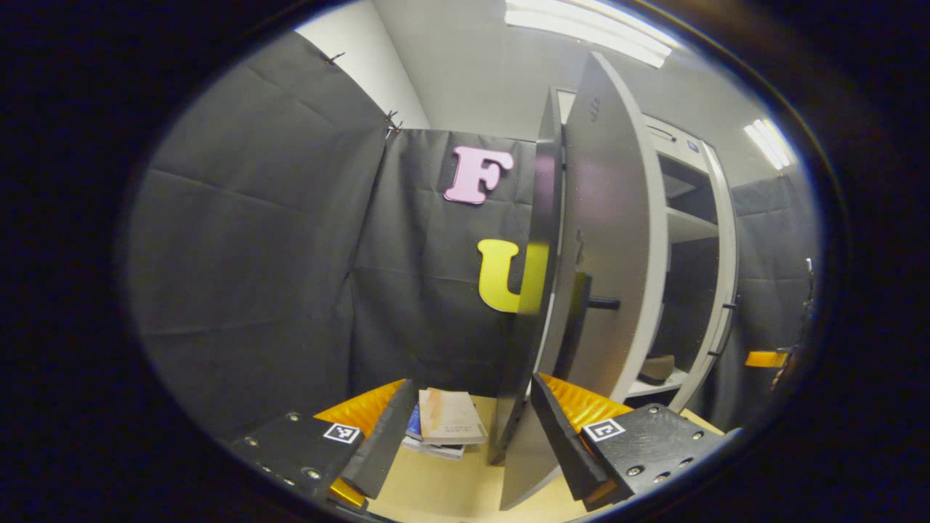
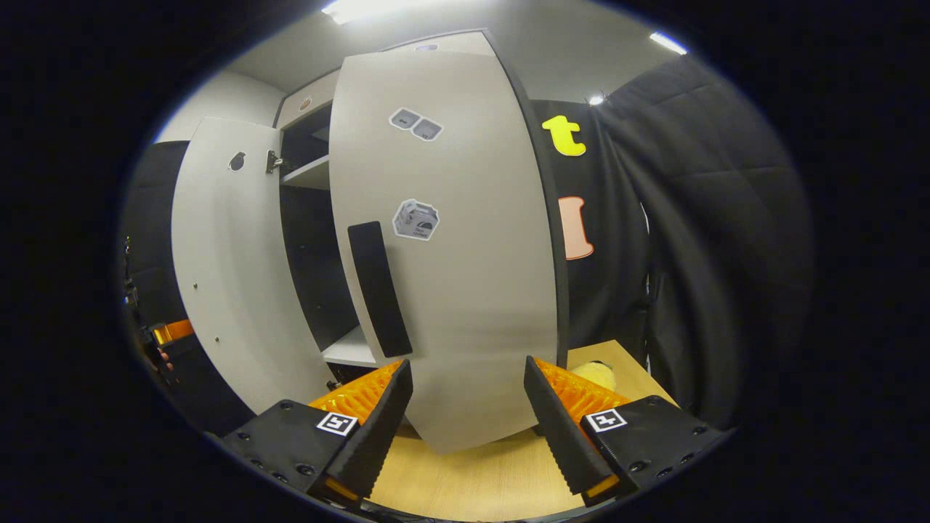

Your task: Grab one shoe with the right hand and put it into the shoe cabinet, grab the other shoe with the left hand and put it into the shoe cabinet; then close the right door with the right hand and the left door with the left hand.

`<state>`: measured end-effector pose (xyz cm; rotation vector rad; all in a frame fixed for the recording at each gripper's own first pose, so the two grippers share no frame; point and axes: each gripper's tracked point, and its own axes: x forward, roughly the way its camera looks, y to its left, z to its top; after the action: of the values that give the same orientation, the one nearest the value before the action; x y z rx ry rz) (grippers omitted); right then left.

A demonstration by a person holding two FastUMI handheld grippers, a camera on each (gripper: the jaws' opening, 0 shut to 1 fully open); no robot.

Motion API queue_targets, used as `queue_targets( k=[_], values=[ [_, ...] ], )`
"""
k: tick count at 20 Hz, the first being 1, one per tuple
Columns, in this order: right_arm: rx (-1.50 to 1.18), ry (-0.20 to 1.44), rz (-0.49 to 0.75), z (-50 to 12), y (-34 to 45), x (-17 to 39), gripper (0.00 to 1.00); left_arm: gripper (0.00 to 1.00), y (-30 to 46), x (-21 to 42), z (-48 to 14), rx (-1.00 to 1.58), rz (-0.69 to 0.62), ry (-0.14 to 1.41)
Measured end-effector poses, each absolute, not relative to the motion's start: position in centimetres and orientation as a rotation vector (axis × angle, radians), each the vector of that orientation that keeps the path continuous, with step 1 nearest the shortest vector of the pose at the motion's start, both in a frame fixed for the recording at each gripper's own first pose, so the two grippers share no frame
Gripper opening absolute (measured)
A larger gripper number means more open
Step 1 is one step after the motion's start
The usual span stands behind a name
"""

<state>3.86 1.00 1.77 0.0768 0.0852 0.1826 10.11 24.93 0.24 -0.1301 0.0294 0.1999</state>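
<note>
doors [image 2: 465,276]: smooth matt laminate | floor [image 2: 479,479]: pale wood | wall [image 1: 247,276]: creased blk cloth

Screwed gripper [image 1: 465,436] housings, square markers

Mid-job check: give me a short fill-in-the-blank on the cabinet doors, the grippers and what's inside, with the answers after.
1. Both pale grey cabinet doors, the left door and the right door, stand ____.
2. The left gripper and right gripper each have their fingers ____, holding nothing.
3. A brown shoe rests on the cabinet's ____ shelf.
4. The right door carries a long black ____.

Answers: open; open; bottom; handle
</note>
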Motion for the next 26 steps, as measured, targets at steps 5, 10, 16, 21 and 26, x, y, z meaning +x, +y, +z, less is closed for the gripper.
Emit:
queue_targets(
  k=[5, 10, 16, 21, 26],
  values=[
    [0.110, 0.086, 0.133, 1.6, -0.5, 3.3, 0.98, 0.94, 25.8, 13.1, 2.4, -0.093, 0.152, 0.002],
    [0.080, 0.101, 0.085, 0.9, -2.8, 2.9, 0.98, 0.94, 25.1, 15.3, 1.6, -0.149, 0.124, 0.008],
    [0.115, 0.105, 0.073, 0.4, -3.3, 3.2, 0.98, 0.94, 24.9, 15.3, 1.0, -0.233, 0.142, 0.005],
    [0.120, 0.071, 0.065, 0.9, -3.2, 3.8, 0.98, 0.94, 22.4, 15.0, 1.8, -0.119, 0.136, 0.013],
    [0.142, 0.042, 0.065, 1.4, -3.0, 3.9, 0.98, 0.93, 18.1, 16.1, 2.4, -0.025, 0.041, 0.002]
  ],
)
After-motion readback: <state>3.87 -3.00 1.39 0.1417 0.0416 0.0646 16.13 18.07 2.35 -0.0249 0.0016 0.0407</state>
